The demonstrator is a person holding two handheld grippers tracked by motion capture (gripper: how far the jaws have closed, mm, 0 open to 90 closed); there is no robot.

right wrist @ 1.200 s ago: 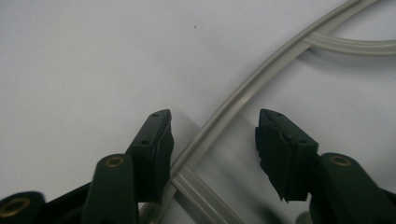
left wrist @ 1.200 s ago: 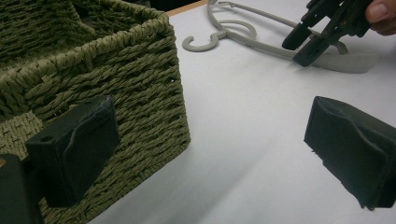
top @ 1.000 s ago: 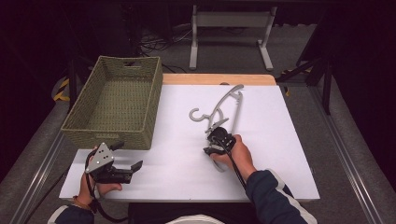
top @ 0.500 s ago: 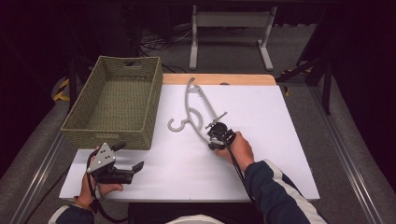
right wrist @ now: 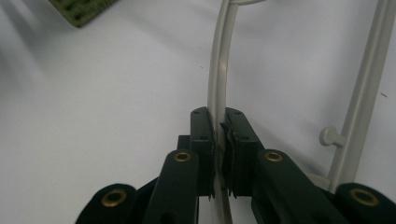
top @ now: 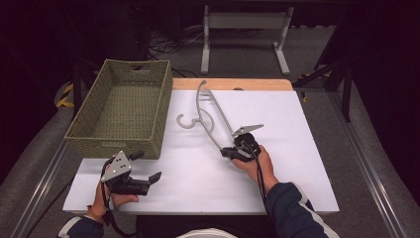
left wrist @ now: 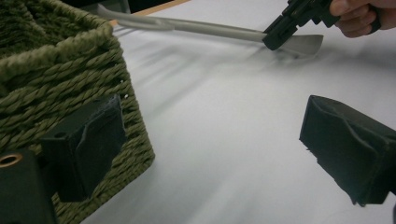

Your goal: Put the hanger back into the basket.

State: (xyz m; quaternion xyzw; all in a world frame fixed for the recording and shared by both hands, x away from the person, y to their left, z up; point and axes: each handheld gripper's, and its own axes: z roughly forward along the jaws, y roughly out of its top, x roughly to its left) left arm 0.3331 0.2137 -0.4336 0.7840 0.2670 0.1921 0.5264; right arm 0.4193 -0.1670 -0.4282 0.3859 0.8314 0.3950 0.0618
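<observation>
- Grey hanger (top: pixel 208 115) lies mid-frame on the white surface (top: pixel 297 163); its lower arm end is hidden inside the right tool (top: pixel 229 150) (the far end blurs in the left gripper view).
- Right hand (top: pixel 257 166) angles up-left, jaws pinching the hanger arm.
- Left tool (top: pixel 148 168), spread wide with nothing between its jaws, rests lower left beside the woven basket (top: pixel 124 106).
- Since a second ago, the hanger has swung leftward toward the basket.

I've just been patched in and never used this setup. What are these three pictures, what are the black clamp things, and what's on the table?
A person holds a two-jaw gripper in each hand. The high view looks down on the white table; the two gripper views look along each gripper's own jaws. On the table stand a woven green basket and a grey plastic clothes hanger. The right gripper is shut on the hanger's thin arm. The left gripper, beside the basket, is open with nothing between its jaws.
</observation>
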